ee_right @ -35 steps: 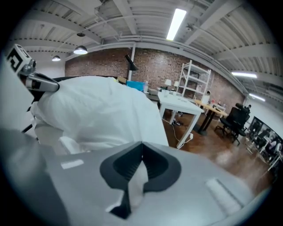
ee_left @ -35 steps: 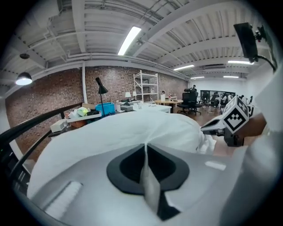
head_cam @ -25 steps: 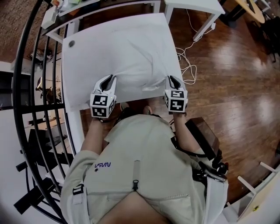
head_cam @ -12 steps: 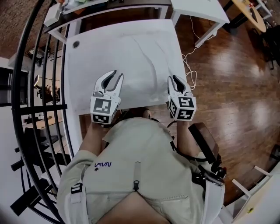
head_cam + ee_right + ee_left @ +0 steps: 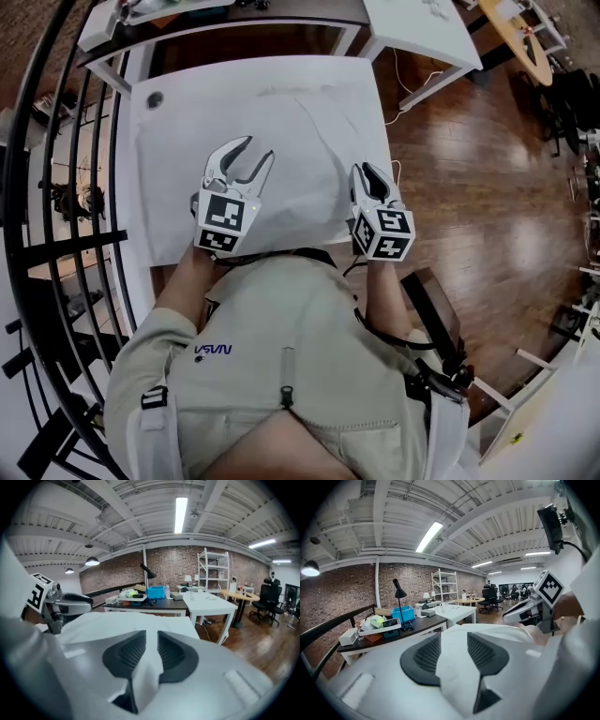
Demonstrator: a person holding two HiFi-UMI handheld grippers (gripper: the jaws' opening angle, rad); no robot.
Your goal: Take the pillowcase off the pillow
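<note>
The white pillowcase (image 5: 300, 122) lies spread nearly flat on the white table (image 5: 155, 159), with a long crease running down its right half. I cannot make out a separate pillow. My left gripper (image 5: 258, 150) hovers over the fabric's near left part. Its jaws are spreading wide, and in the left gripper view (image 5: 454, 639) loose fabric sits between the pads. My right gripper (image 5: 369, 174) is at the fabric's near right edge. Its jaws stand narrow, and in the right gripper view (image 5: 151, 639) a fold of pillowcase fills the gap.
A dark desk (image 5: 253, 14) with a blue box, a lamp and clutter stands beyond the table, and a white table (image 5: 422, 23) is at the far right. Black railing (image 5: 80, 234) runs along the left. A white cable (image 5: 398, 66) trails on the wood floor.
Both grippers have moved from the table's near edge out over the fabric. The left jaws have spread wide. The bunched near edge of the pillowcase now lies flatter.
</note>
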